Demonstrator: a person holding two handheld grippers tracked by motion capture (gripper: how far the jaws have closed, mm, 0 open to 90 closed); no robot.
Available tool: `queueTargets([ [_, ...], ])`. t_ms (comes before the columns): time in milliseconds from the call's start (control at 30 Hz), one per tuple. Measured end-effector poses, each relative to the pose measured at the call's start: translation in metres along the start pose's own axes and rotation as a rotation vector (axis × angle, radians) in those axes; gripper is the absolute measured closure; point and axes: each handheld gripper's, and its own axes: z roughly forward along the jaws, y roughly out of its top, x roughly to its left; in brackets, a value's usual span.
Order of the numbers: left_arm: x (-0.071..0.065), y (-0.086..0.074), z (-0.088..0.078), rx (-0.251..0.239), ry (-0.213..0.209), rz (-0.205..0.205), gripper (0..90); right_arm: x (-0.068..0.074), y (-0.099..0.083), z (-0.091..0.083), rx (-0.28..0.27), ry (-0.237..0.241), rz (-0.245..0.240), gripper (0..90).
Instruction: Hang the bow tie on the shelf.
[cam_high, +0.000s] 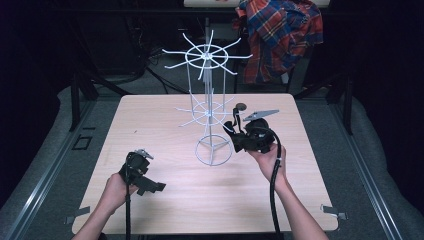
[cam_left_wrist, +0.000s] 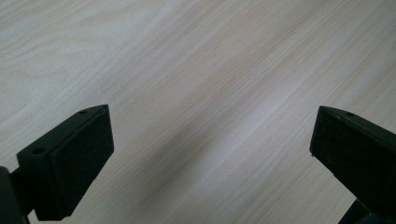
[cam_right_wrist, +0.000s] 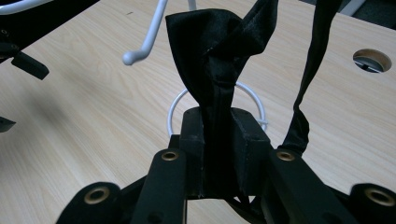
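The right tool (cam_right_wrist: 219, 140) clamps a black ribbon (cam_right_wrist: 219, 56) beside the white wire rack (cam_high: 210, 100); the left tool (cam_high: 142, 175), jaws apart, hovers near-left over the surface (cam_high: 165, 195).

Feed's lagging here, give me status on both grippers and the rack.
Left gripper open, low over bare table. Right gripper shut on black strap, beside white wire rack. Rack arm's ball tip close by strap.

Setting: a recording lab or studio. A wooden table (cam_high: 165, 195) stands among black drapes, metal rails (cam_high: 45, 170) and floor cables (cam_high: 150, 55); a plaid shirt (cam_high: 280, 35) hangs beyond the tongs.
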Motion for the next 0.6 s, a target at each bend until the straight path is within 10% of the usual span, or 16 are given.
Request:
queueTargets([
  [600, 0.0, 0.0, 0.0, 0.0, -0.001, 0.004, 0.0, 0.007, 0.002, 0.01, 0.025, 0.023, -0.051, 75.3],
])
